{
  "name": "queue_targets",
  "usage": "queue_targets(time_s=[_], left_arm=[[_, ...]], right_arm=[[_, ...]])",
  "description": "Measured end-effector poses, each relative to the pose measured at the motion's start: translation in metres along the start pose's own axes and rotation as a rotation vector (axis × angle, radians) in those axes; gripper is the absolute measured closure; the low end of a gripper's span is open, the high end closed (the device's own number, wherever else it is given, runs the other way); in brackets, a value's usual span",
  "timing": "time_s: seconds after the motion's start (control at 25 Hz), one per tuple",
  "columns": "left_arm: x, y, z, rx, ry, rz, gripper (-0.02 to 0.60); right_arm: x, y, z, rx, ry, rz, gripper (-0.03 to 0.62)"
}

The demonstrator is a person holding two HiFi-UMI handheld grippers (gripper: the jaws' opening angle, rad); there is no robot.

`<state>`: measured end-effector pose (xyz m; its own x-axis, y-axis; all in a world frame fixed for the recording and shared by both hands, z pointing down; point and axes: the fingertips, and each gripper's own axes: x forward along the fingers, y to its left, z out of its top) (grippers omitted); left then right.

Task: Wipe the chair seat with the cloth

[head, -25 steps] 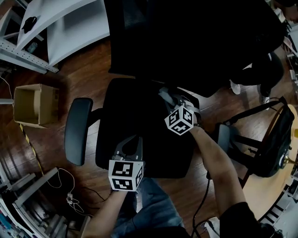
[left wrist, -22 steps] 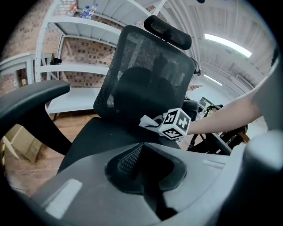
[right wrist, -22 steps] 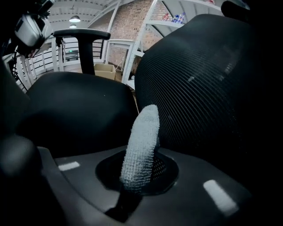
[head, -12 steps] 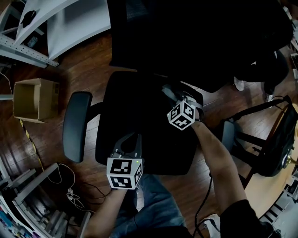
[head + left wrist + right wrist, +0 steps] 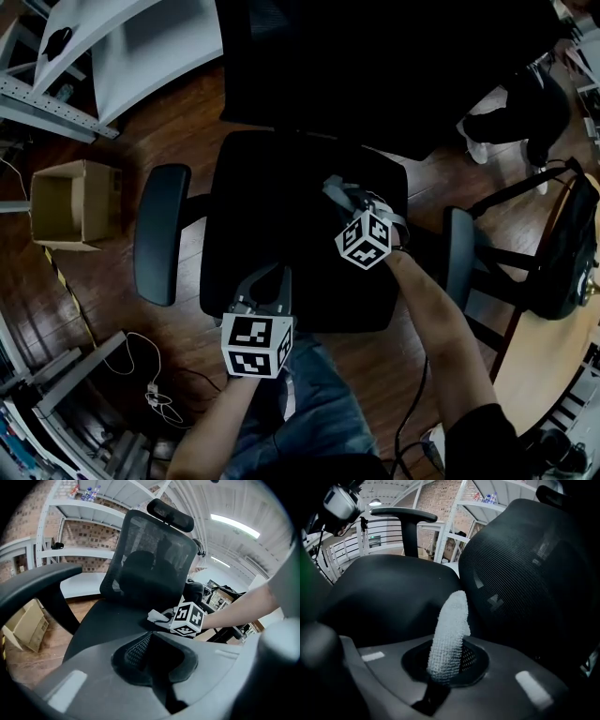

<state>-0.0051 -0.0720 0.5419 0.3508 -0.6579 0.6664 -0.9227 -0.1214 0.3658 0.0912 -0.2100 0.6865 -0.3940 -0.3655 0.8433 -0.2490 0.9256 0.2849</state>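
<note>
The black chair seat (image 5: 281,206) fills the middle of the head view. My right gripper (image 5: 337,194) is over the seat's right half, shut on a white knitted cloth (image 5: 450,632) that sticks out from its jaws as a roll. The left gripper view shows that cloth (image 5: 157,616) lying on the seat (image 5: 108,620) ahead of the right gripper's marker cube. My left gripper (image 5: 276,274) hovers at the seat's front edge, its jaws together with nothing between them. In the right gripper view the seat (image 5: 389,597) stretches away under the cloth.
The mesh backrest (image 5: 375,66) rises behind the seat, with armrests at the left (image 5: 159,246) and right (image 5: 458,258). A cardboard box (image 5: 70,214) and cables (image 5: 150,394) lie on the wood floor at the left. A white shelf (image 5: 141,47) stands at the far left, a bag (image 5: 562,258) at the right.
The view has shifted and the seat sits higher in the picture. Both grippers now stand slightly nearer the seat's front edge. The right gripper still holds the cloth.
</note>
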Motion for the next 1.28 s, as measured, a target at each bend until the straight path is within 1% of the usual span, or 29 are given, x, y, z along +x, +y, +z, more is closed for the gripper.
queue_targets(time_s=[0.36, 0.8, 1.08, 1.28], left_arm=[[-0.029, -0.018, -0.028, 0.042, 0.007, -0.045, 0.575], [-0.063, -0.043, -0.064, 0.103, 0.020, -0.097, 0.576], [-0.080, -0.048, -0.089, 0.138, 0.036, -0.119, 0.576], [-0.087, -0.051, -0.108, 0.141, 0.050, -0.132, 0.575]], right_arm=[[-0.040, 0.064, -0.007, 0.046, -0.027, -0.007, 0.580], [-0.093, 0.158, -0.015, 0.086, -0.070, 0.008, 0.580], [-0.116, 0.217, -0.018, 0.131, -0.093, 0.018, 0.580], [-0.130, 0.251, -0.020, 0.170, -0.103, 0.022, 0.580]])
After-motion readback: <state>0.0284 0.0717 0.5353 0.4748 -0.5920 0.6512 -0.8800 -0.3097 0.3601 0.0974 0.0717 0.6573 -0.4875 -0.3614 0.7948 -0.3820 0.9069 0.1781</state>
